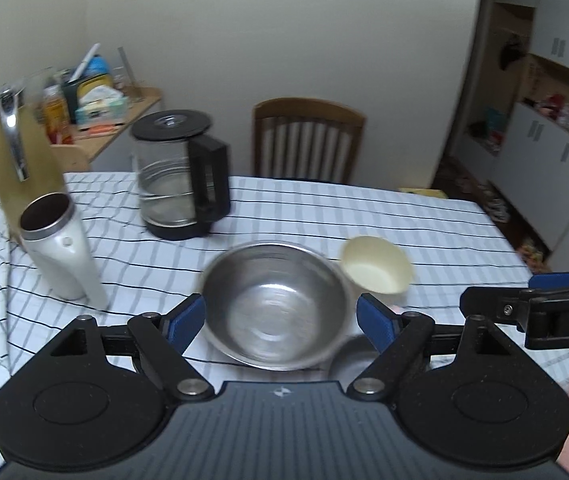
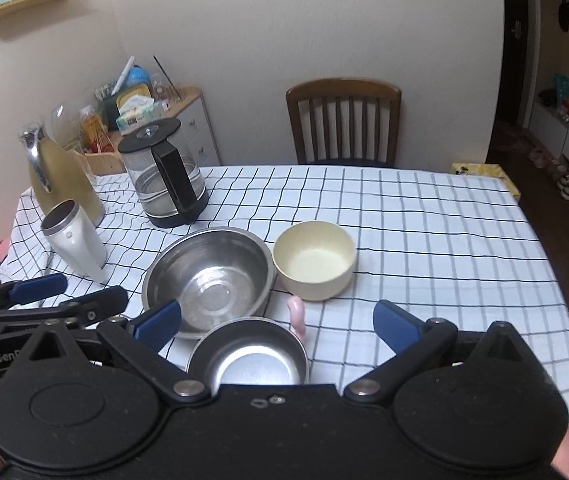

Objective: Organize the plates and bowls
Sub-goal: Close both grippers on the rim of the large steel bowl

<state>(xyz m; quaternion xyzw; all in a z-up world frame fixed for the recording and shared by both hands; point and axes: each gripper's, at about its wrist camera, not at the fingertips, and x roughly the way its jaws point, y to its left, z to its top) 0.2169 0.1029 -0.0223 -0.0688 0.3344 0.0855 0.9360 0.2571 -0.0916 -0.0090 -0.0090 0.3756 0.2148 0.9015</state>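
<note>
A large steel bowl (image 1: 276, 304) (image 2: 208, 276) stands on the checked tablecloth (image 2: 424, 240). A cream bowl (image 1: 376, 266) (image 2: 314, 258) sits close on its right. A small steel bowl (image 2: 248, 356) (image 1: 350, 354) lies nearer, just in front of the large one, with a small pink object (image 2: 297, 318) beside it. My left gripper (image 1: 280, 322) (image 2: 88, 292) is open, its blue pads on either side of the large bowl's near rim without pressing on it. My right gripper (image 2: 277, 326) (image 1: 516, 290) hangs open over the small bowl, holding nothing.
A glass kettle (image 2: 164, 180), a white flask (image 2: 74, 240) and a yellow jug (image 2: 60, 176) crowd the table's left side. A wooden chair (image 2: 344, 124) stands at the far edge, and a cluttered side shelf (image 2: 140, 108) is in the corner. The table edge drops off on the right.
</note>
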